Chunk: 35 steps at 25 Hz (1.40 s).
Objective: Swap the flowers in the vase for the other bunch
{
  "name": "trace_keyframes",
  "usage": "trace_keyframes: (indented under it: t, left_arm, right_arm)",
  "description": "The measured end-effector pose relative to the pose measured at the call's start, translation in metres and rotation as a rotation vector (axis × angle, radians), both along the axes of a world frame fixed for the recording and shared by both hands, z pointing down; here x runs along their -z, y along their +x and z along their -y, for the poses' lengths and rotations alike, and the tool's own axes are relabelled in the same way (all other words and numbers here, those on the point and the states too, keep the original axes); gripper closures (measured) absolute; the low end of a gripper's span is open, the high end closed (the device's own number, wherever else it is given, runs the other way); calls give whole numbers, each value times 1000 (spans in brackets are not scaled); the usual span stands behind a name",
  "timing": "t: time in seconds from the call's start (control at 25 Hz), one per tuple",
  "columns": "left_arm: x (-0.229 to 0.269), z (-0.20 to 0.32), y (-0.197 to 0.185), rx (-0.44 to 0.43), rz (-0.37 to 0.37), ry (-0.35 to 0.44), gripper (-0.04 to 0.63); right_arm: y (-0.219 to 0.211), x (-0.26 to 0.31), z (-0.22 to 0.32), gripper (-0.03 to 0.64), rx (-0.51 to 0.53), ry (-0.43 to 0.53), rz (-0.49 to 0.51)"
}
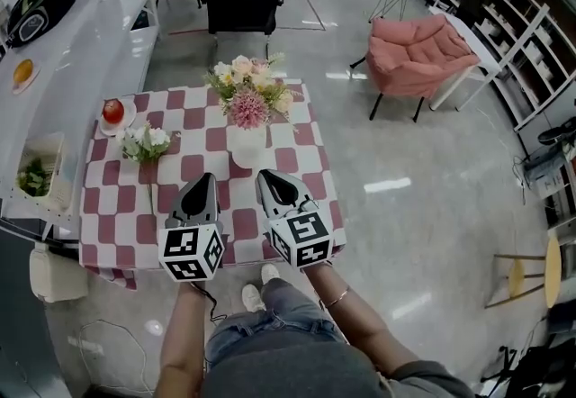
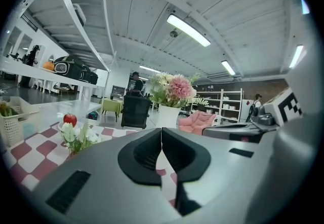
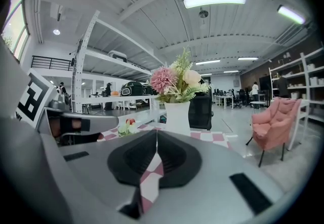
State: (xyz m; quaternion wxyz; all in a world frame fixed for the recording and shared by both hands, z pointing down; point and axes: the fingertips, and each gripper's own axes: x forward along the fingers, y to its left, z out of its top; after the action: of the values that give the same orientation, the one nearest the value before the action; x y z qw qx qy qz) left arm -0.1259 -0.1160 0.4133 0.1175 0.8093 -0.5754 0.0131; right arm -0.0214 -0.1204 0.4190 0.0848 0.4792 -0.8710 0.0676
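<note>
Closed left claw point(image 2: 161, 136) faces vase point(image 2: 168, 116); basket point(image 2: 14, 126) escapes the right gripper view.

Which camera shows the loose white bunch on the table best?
The head view: the loose white bunch shows whole there, blooms and stem flat on the checked cloth, left of the vase. The left gripper view catches only its blooms, low at left. The right gripper view shows a small, distant glimpse.
</note>
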Motion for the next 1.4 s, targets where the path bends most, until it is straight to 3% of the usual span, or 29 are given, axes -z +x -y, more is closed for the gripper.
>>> trace_keyframes:
  t: [0.32, 0.92, 1.4]
  left_arm:
    - [-1, 26, 1, 27, 3, -9, 577]
    - [-10, 67, 3, 73, 10, -44, 578]
    - [-24, 84, -2, 123, 19, -80, 577]
  right_arm:
    - [5, -1, 33, 601, 22, -13, -2]
    - [2, -6, 93, 305, 72, -28, -24]
    - [-18, -24, 133, 251, 153, -59, 3]
